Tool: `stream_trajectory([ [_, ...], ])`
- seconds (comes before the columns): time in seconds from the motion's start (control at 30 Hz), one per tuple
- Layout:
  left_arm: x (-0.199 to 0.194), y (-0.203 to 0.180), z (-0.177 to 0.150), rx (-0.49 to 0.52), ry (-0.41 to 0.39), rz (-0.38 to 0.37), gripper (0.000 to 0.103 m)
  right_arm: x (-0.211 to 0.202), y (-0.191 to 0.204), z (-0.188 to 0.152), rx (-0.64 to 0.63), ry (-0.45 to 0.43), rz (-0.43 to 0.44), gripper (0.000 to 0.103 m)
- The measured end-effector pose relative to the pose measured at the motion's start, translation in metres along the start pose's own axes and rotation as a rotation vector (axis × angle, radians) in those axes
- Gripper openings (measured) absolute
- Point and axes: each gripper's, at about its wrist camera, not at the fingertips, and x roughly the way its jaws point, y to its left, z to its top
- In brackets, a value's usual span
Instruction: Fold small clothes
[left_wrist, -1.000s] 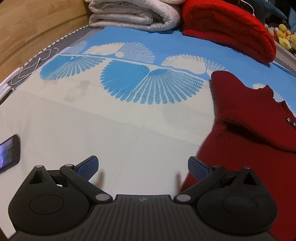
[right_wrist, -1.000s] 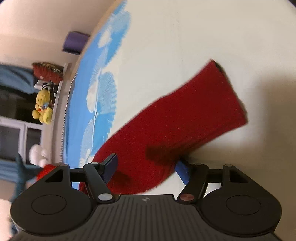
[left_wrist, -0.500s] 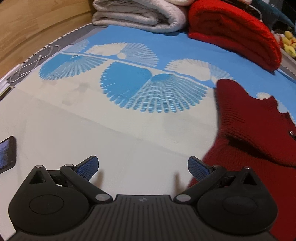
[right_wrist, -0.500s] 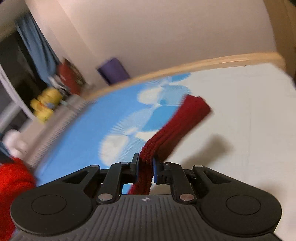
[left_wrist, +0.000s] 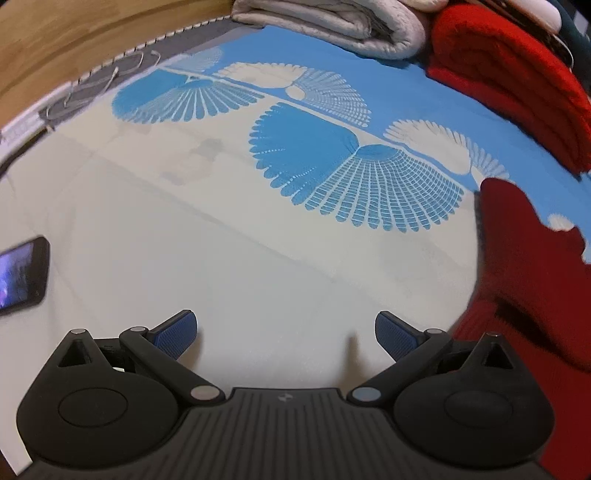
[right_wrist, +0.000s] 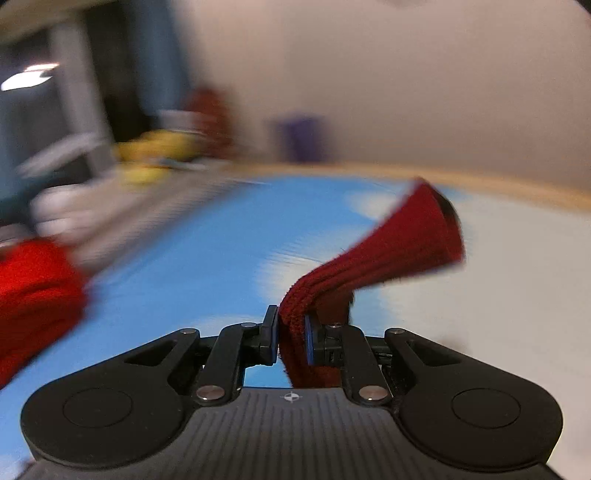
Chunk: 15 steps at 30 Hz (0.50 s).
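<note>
The right tool (right_wrist: 291, 341) clamps the dark red sweater's sleeve (right_wrist: 402, 240); the left tool (left_wrist: 286, 330) gapes wide, empty, above the bed (left_wrist: 184, 240).

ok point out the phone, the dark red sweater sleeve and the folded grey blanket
phone (left_wrist: 24, 275), left wrist view, on its lit screen
dark red sweater sleeve (right_wrist: 406, 236), right wrist view, mid-sleeve beyond the shut jaws
folded grey blanket (left_wrist: 332, 26), left wrist view, on its top fold
</note>
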Motion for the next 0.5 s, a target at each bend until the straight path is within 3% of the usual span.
stream_trajectory([
  [0.07,0.001,0.001,0.001,-0.024,0.02,-0.034,0.103,-0.017,0.062,-0.022,-0.035,0.039,0.222,0.014],
  [0.13,0.002,0.002,0.001,-0.042,0.034,-0.055,0.103,-0.038,0.116,-0.061,-0.092,0.08,0.389,0.014],
  [0.23,0.005,0.006,0.002,-0.056,0.046,-0.049,0.103,-0.054,0.181,-0.142,-0.216,0.279,0.605,0.025],
  [0.27,0.006,0.009,0.003,-0.064,0.051,-0.045,0.103,-0.055,0.196,-0.169,-0.259,0.403,0.623,0.043],
  [0.33,0.006,0.016,0.006,-0.086,0.058,-0.055,0.103,-0.063,0.205,-0.206,-0.319,0.549,0.633,0.048],
  [0.4,0.004,0.023,0.007,-0.111,0.066,-0.073,0.103,-0.075,0.193,-0.213,-0.347,0.556,0.653,0.048],
  [0.5,-0.001,0.027,0.006,-0.113,0.067,-0.093,0.103,-0.079,0.156,-0.182,-0.294,0.47,0.578,0.051],
])
